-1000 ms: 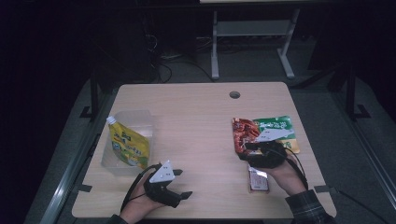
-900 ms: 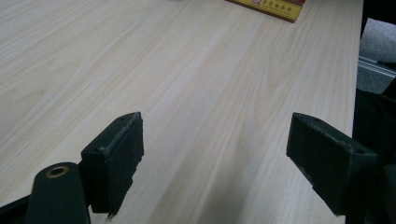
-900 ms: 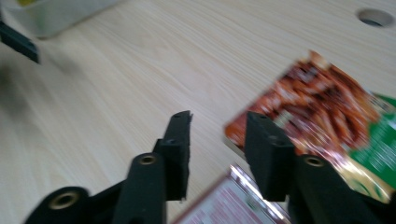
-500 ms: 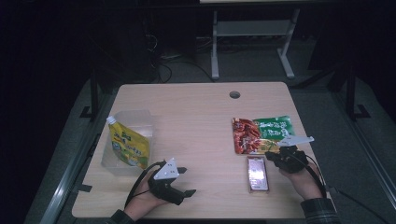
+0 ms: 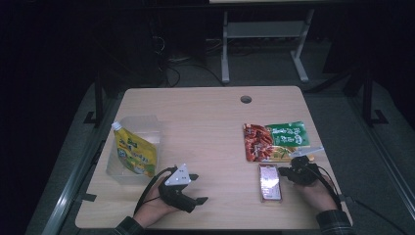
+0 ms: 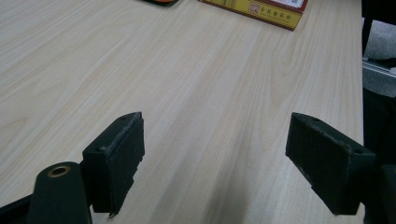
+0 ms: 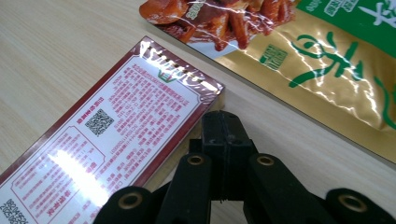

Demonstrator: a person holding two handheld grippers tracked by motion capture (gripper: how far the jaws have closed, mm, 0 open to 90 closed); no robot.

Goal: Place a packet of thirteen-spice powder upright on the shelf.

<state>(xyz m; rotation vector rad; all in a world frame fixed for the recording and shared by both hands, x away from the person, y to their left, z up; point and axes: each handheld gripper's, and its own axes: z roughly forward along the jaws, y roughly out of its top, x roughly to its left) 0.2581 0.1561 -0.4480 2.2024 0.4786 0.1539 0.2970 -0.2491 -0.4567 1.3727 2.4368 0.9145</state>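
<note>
Now right gripper [image 7: 223, 122] — jaws pressed together, empty — sits beside red box [image 7: 112, 135]; left gripper [image 6: 215, 154] wide apart.

My left gripper [image 5: 190, 188] rests low at the near left of the table, my left hand [image 5: 155, 204] wrapped around its body and its grey plate facing up. Its jaws stand wide apart with nothing between them, and both pads [image 6: 122, 154] hang just above the wood. My right gripper [image 5: 288, 172] sits at the near right, held by my right hand [image 5: 317, 192], with the checked cuff at the table's edge. Its jaws have just closed and now meet pad to pad [image 7: 223, 140], gripping nothing, tips pointing forward and down.
</note>
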